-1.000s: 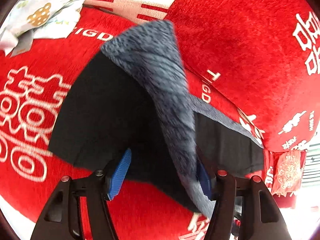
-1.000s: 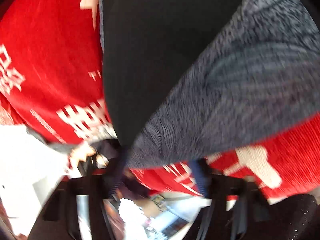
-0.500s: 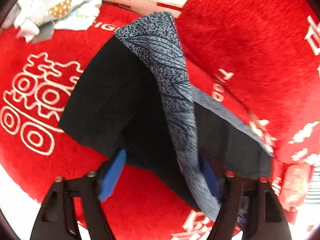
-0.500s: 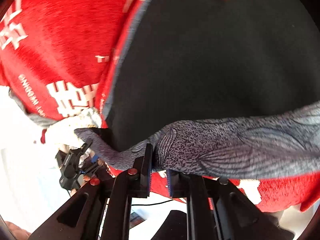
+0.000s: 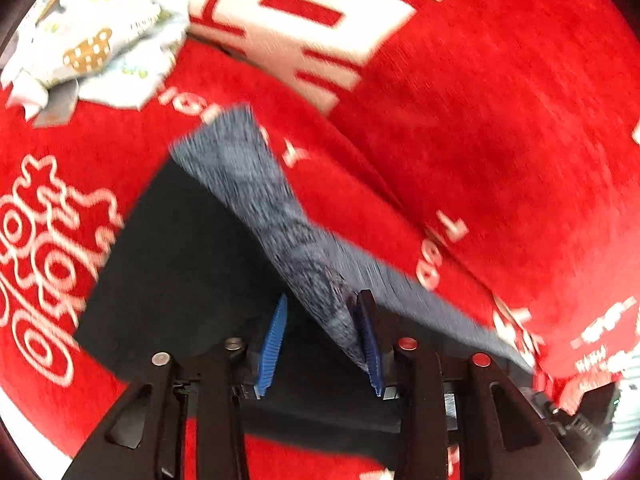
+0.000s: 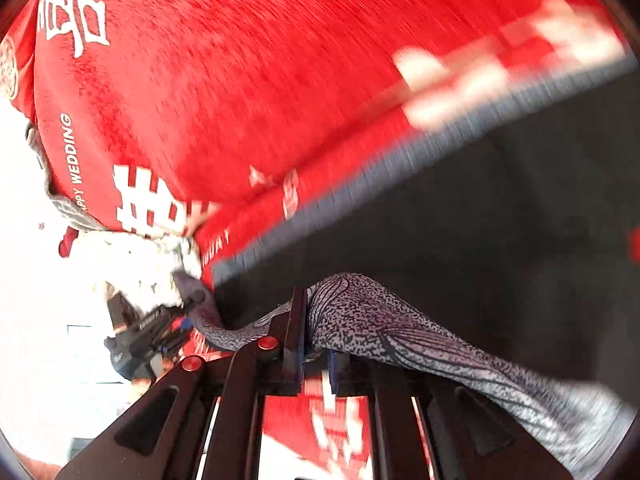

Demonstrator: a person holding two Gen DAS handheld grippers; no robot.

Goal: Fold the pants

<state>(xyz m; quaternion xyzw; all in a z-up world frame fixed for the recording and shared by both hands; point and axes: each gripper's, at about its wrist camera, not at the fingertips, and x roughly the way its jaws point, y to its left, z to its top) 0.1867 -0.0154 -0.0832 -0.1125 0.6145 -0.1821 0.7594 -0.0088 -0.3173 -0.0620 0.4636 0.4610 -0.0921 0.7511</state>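
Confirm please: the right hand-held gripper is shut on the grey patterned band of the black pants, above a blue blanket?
Not quite. The right hand-held gripper is shut on the band of the pants, but the blanket is red, as the right wrist view shows.

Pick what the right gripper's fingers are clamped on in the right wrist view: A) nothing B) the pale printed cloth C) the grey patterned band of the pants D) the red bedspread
C: the right gripper is shut on the grey patterned band of the black pants, which runs across between its fingers, above the red bedspread.

One pants [image 5: 180,264]; two tools [image 5: 320,344]; perhaps two cushions [image 5: 500,128].
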